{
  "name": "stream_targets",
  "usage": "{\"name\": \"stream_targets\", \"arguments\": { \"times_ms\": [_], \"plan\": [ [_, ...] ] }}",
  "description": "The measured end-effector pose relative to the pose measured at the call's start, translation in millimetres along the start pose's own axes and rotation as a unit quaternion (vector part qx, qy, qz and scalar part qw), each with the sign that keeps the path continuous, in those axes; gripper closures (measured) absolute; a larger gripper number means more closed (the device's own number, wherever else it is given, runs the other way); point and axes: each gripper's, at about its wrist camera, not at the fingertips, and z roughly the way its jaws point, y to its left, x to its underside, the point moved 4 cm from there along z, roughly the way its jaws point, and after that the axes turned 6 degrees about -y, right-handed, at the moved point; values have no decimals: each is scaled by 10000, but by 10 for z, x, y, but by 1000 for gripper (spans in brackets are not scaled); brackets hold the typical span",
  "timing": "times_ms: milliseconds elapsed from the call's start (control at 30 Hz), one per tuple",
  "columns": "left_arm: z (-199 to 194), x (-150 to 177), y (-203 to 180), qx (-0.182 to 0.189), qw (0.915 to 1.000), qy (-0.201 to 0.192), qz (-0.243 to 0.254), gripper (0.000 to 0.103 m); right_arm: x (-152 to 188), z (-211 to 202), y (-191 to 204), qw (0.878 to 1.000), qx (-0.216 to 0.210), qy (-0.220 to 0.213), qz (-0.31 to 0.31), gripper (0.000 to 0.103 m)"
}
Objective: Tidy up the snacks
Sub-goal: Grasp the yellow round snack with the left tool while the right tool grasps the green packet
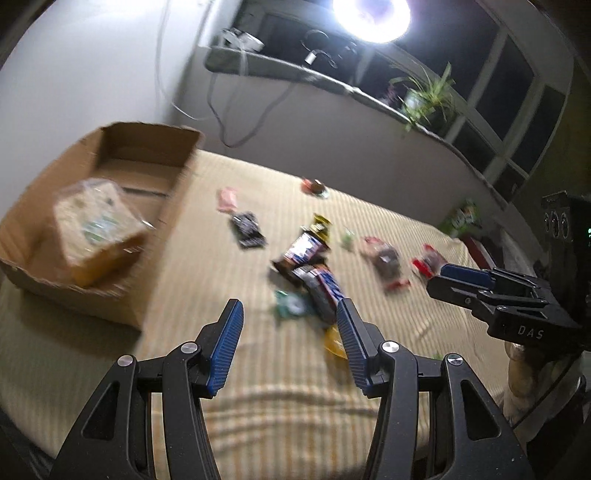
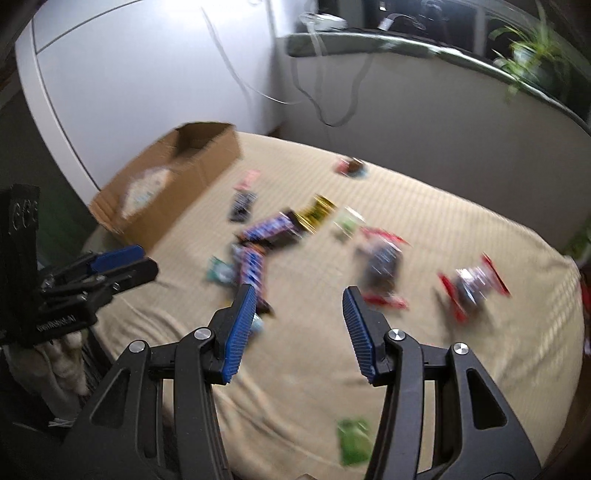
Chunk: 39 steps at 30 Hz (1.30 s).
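Several wrapped snacks lie scattered on a beige striped bed cover: two brown-and-blue bars, a gold pack, two red-ended packs and a small green packet. At the left stands an open cardboard box holding a clear bag of pale food. My left gripper hovers open just short of the bars, with nothing between its blue pads. My right gripper is open over bare cover near the red packs. Each gripper shows at the edge of the other's view, the right and the left. Both views are blurred.
A white wall and a dark window ledge with a potted plant and cables run behind the bed. A bright lamp glares at the top. A green box sits by the bed's far right edge. A hand holds the right gripper.
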Motion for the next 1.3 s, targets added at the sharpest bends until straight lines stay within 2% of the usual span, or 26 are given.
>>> {"name": "stream_targets", "arguments": {
  "times_ms": [167, 400, 533, 833, 867, 900, 933, 1000, 1067, 1133, 1300],
  "plan": [
    [178, 141, -215, 172, 9993, 301, 163, 49, 396, -143, -278, 9988, 463, 151, 99, 52],
    [370, 292, -377, 249, 9975, 567, 354, 48, 815, -210, -402, 9972, 579, 443, 159, 52],
    [474, 326, -463, 177, 9965, 626, 520, 42, 930, -184, -416, 9964, 636, 551, 120, 52],
    [683, 377, -510, -180, 9936, 663, 892, 42, 979, -83, -351, 9952, 665, 709, -72, 52],
    [685, 382, -528, -221, 9928, 642, 986, 42, 983, -69, -341, 9950, 681, 722, -112, 53],
    [689, 388, -542, -253, 9922, 632, 1040, 43, 994, -57, -331, 9947, 703, 738, -154, 57],
    [687, 398, -550, -267, 9919, 610, 1080, 47, 1003, -42, -324, 9944, 708, 767, -170, 63],
    [682, 411, -557, -277, 9917, 582, 1117, 53, 1036, -10, -311, 9938, 693, 843, -198, 66],
    [679, 414, -543, -289, 9917, 555, 1122, 63, 1058, 2, -299, 9934, 722, 856, -254, 69],
    [676, 407, -522, -288, 9922, 533, 1087, 70, 1062, 2, -285, 9933, 706, 871, -295, 79],
    [661, 406, -494, -255, 9931, 474, 1040, 75, 1066, -1, -261, 9924, 724, 910, -390, 80]
  ]
}}
